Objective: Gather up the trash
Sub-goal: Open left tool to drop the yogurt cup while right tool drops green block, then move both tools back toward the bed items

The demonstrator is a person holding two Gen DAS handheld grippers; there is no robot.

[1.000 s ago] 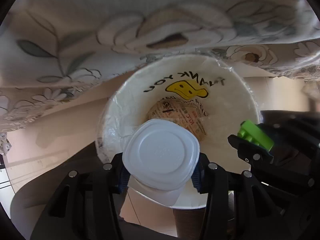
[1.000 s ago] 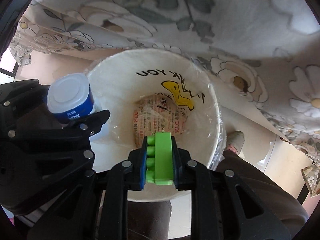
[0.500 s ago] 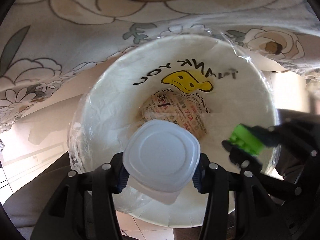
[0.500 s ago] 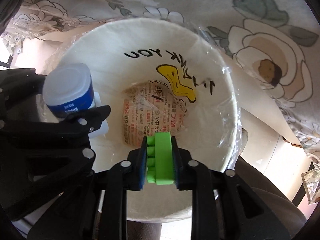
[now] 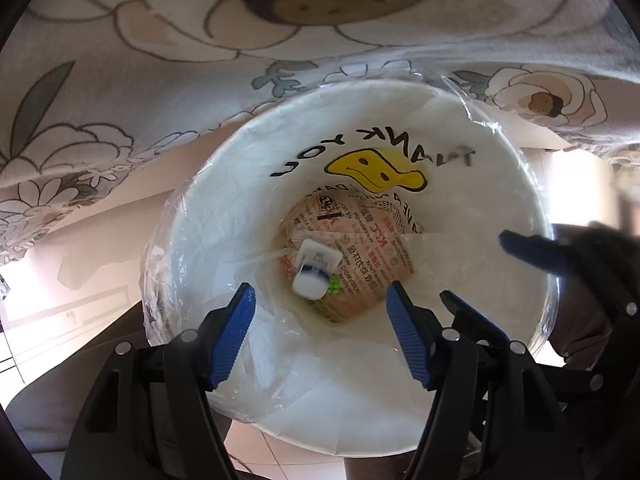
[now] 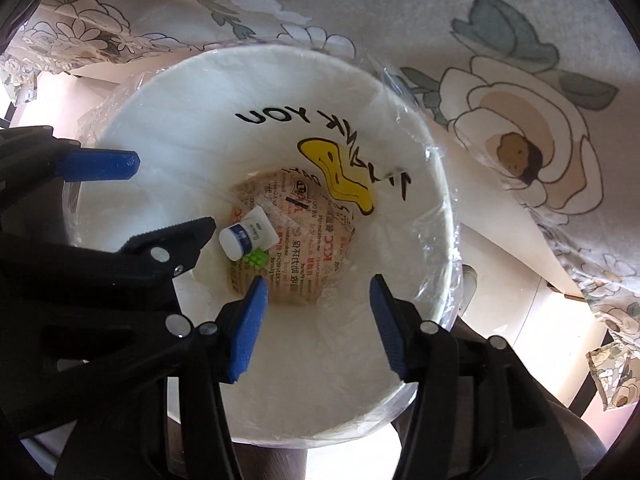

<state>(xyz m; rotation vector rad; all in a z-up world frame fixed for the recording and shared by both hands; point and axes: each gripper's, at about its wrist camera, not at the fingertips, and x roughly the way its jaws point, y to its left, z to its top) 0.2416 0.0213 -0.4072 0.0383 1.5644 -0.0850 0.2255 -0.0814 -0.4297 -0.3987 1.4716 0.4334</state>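
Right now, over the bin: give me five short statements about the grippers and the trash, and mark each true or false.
1. The left gripper is open and empty. True.
2. The right gripper is clamped on the green block. False: it is open; the block lies at the bottom of the bin.
3. The white bottle lies in the bin. True.
4. The bin has no liner. False: a white "THANK YOU" bag lines it.
5. A printed paper wrapper lies under the bottle. True.

The left gripper (image 5: 320,332), jaws apart, hangs over the white bin (image 5: 500,184); a small bottle (image 5: 314,272) lies inside.
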